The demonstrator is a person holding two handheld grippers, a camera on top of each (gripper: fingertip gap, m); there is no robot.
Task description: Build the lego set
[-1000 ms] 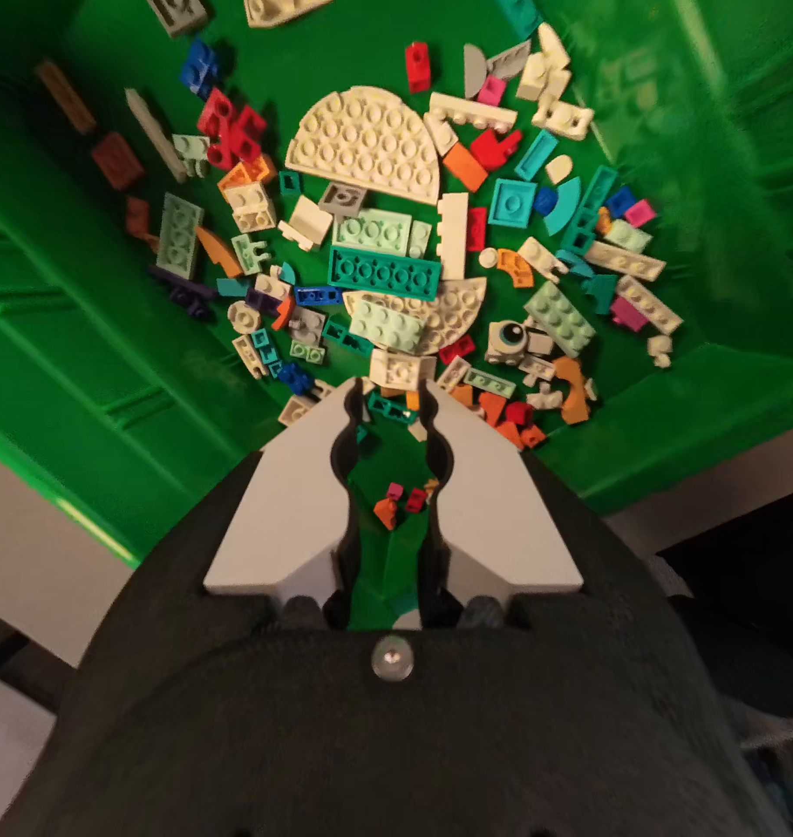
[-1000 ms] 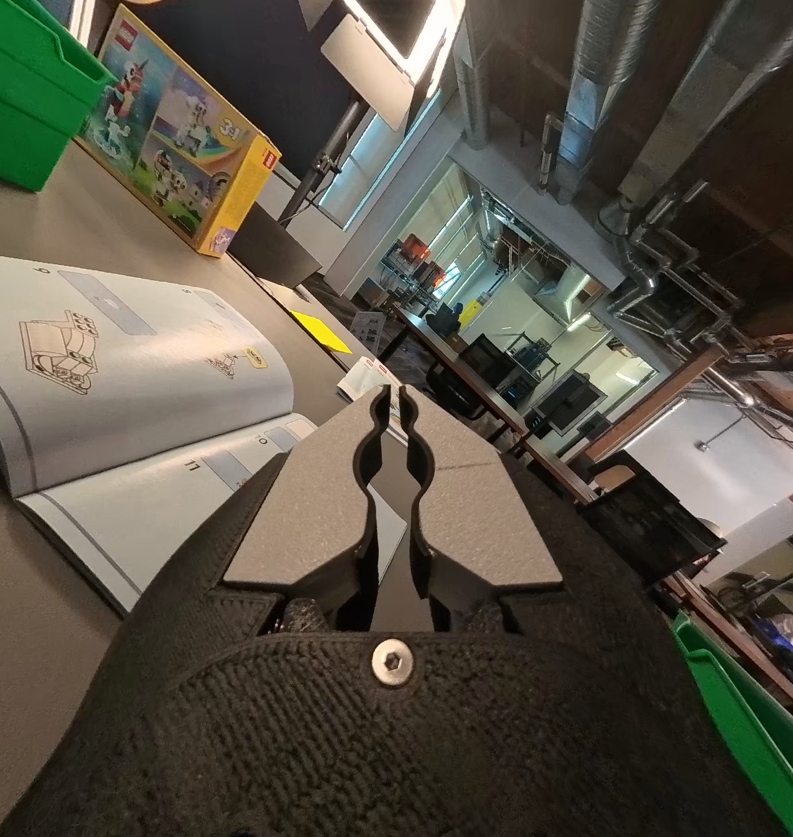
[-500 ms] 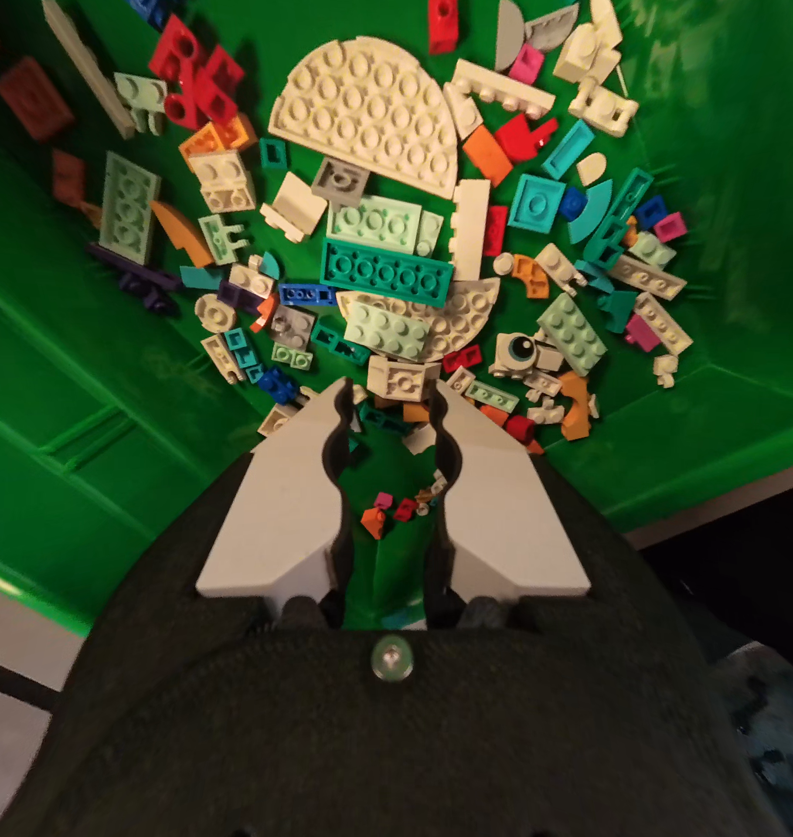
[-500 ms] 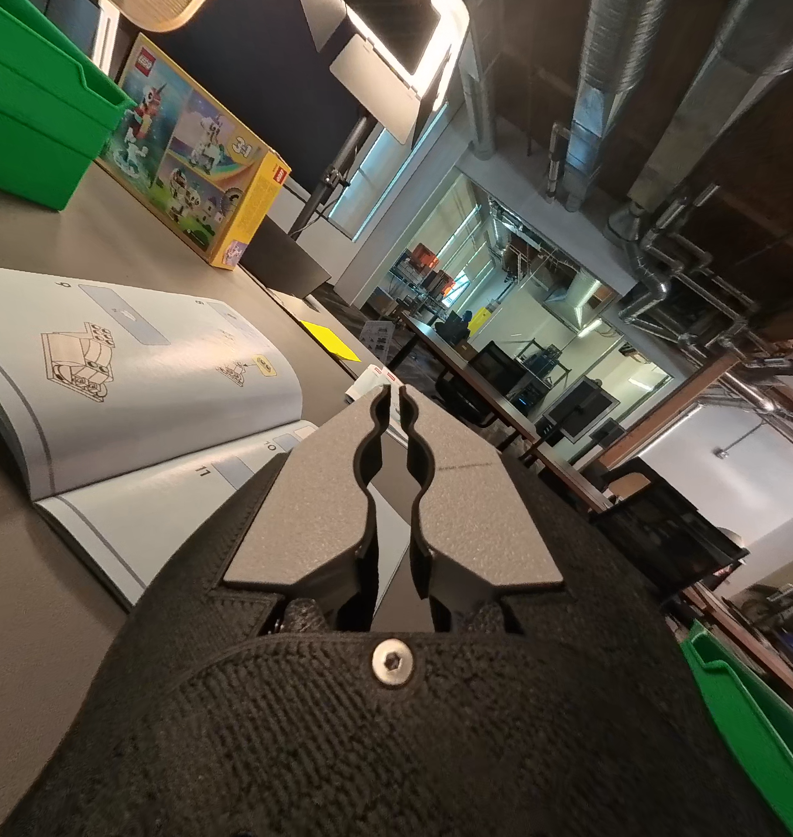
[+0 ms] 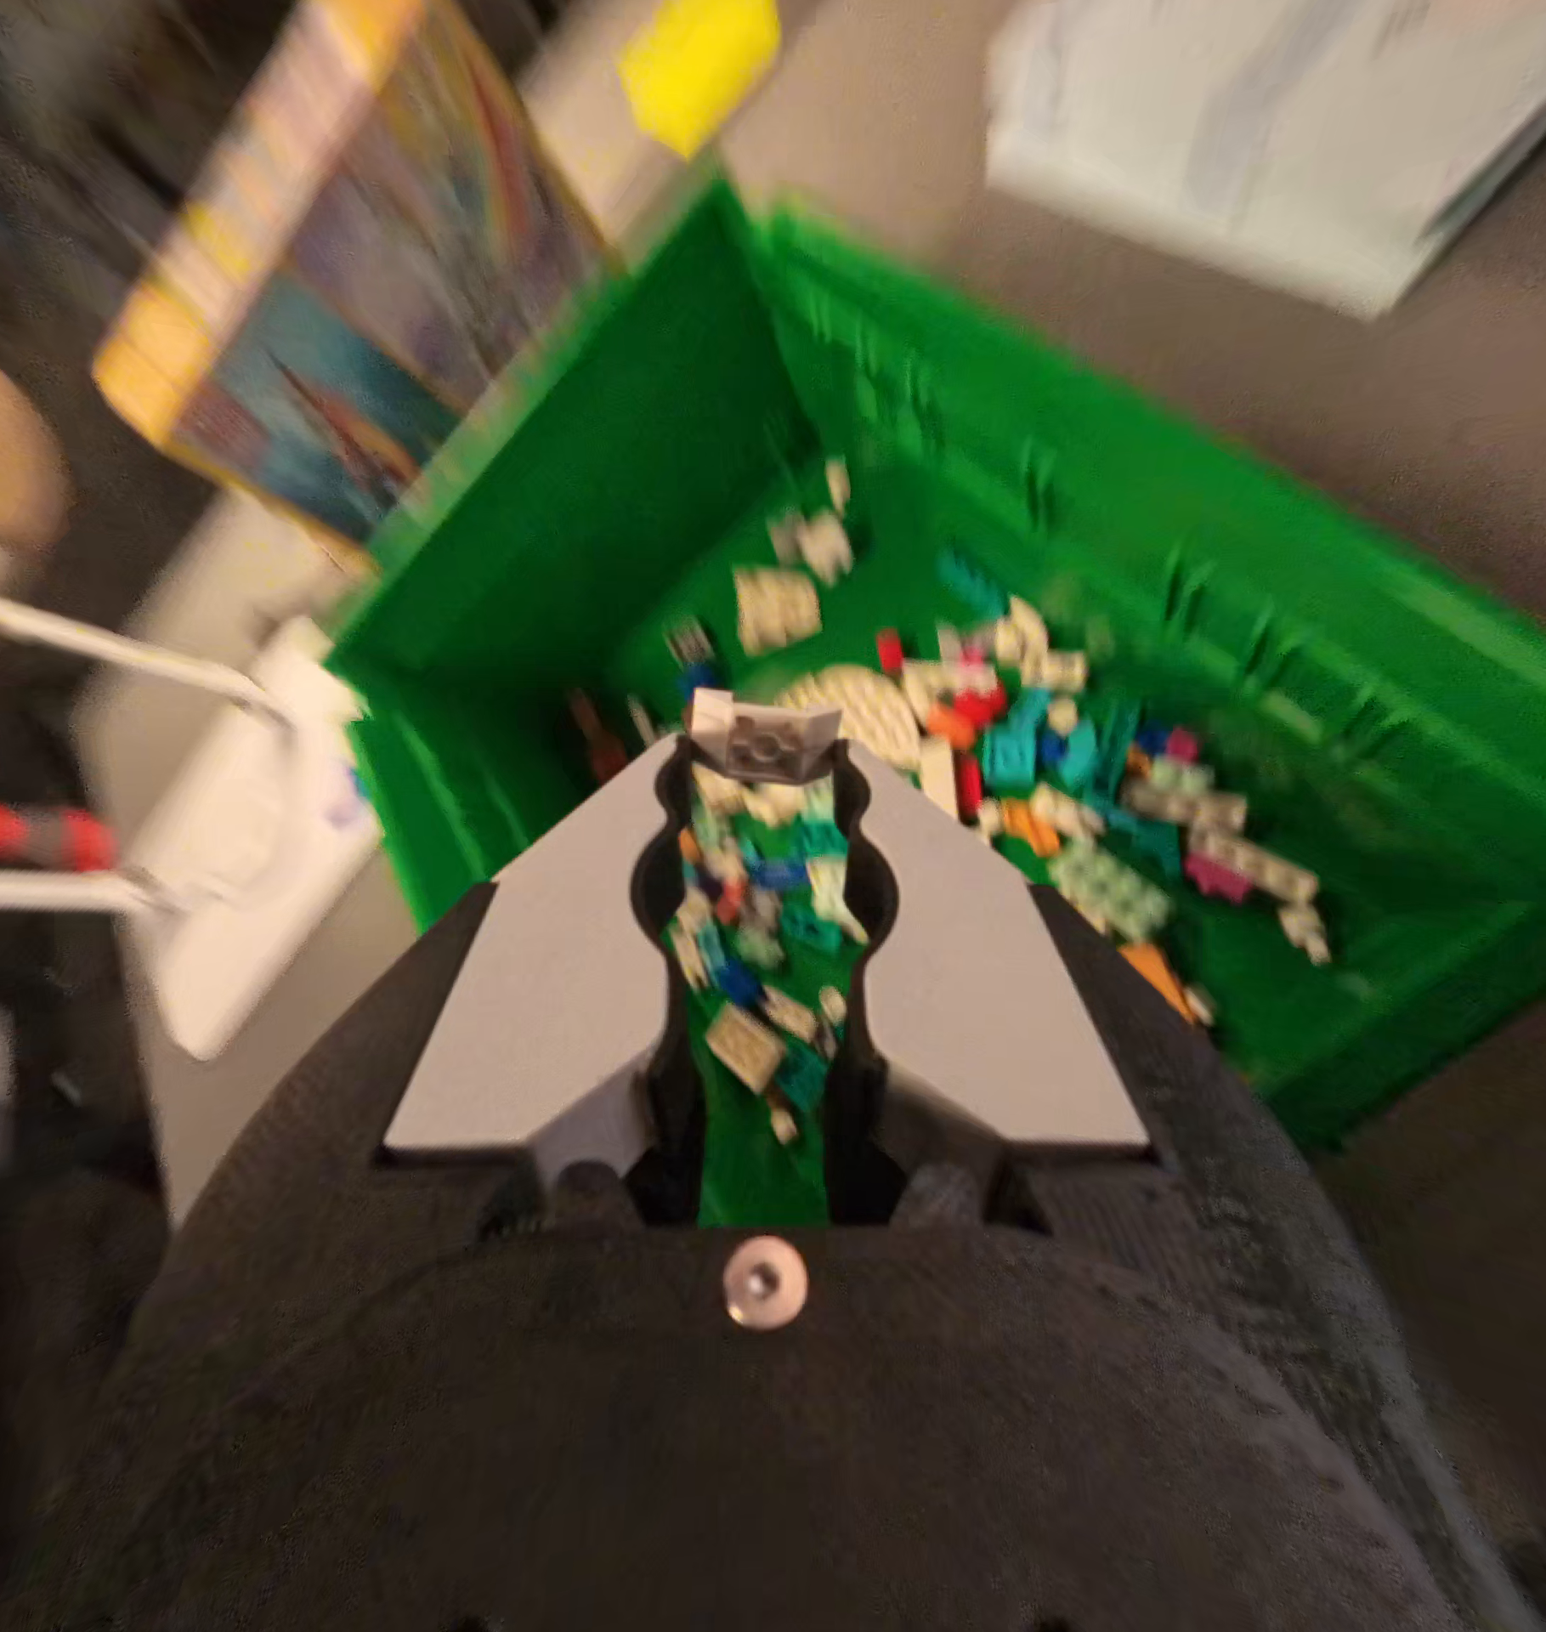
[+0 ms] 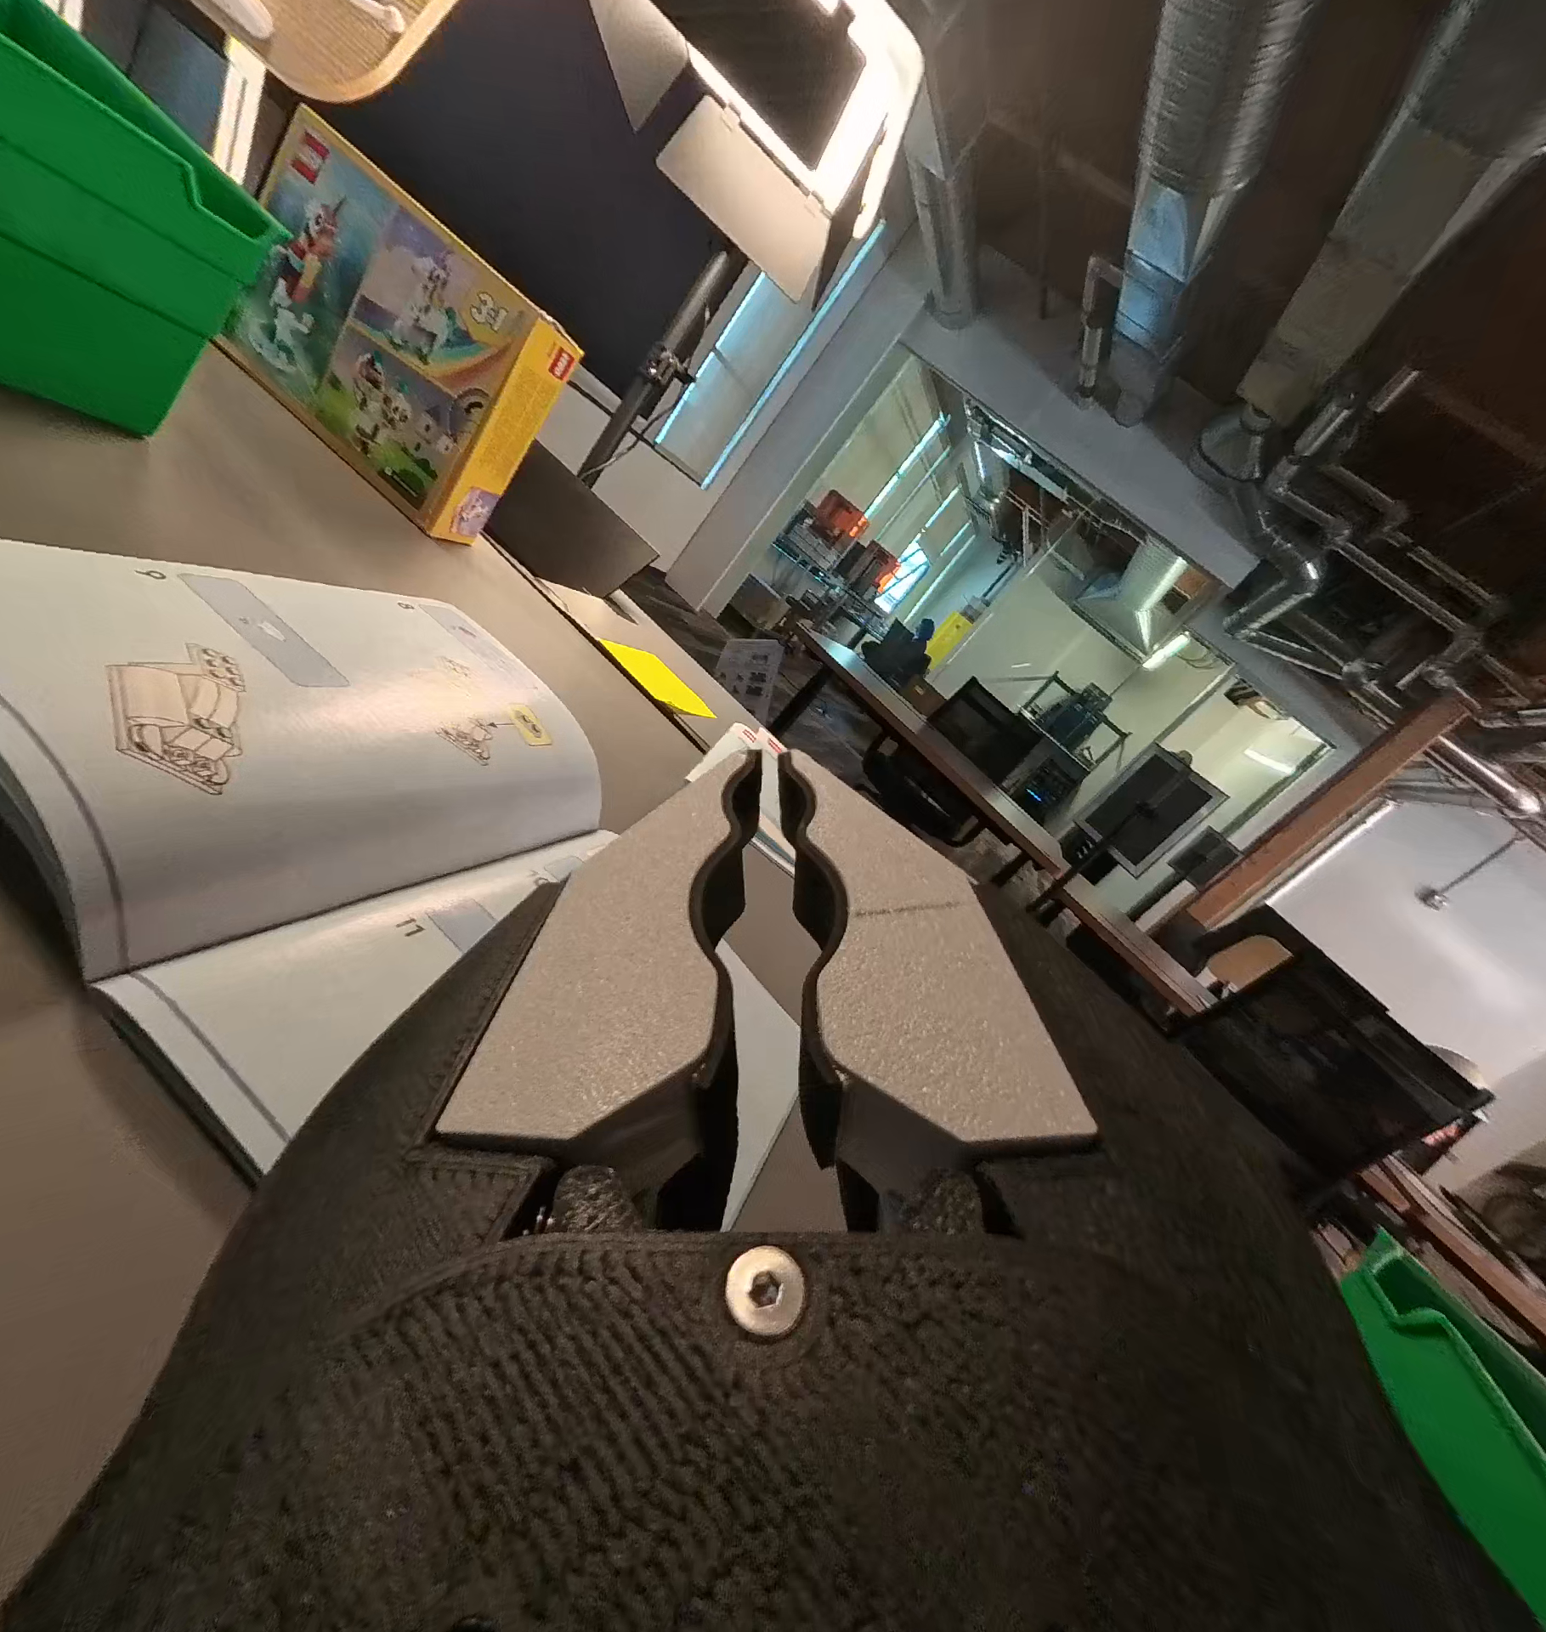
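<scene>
In the blurred left wrist view my left gripper [image 5: 762, 751] is shut on a small grey lego piece [image 5: 762, 749] and holds it high above the green bin [image 5: 566, 530], whose floor holds several loose bricks [image 5: 1060, 795]. In the right wrist view my right gripper [image 6: 770, 761] is shut and empty, tilted up over the open instruction booklet [image 6: 248, 706] on the grey table [image 6: 63, 1192].
The lego set box [image 6: 398, 353] stands behind the booklet, next to a green bin [image 6: 71, 247]. Another green bin edge [image 6: 1475, 1413] shows at lower right. A yellow sheet [image 6: 654, 684] lies farther back. The box [image 5: 336, 291] and booklet [image 5: 1263, 141] also show in the left wrist view.
My left gripper closed on a grey piece and lifted away from the bin, swinging fast. My right gripper has shifted slightly and stays shut.
</scene>
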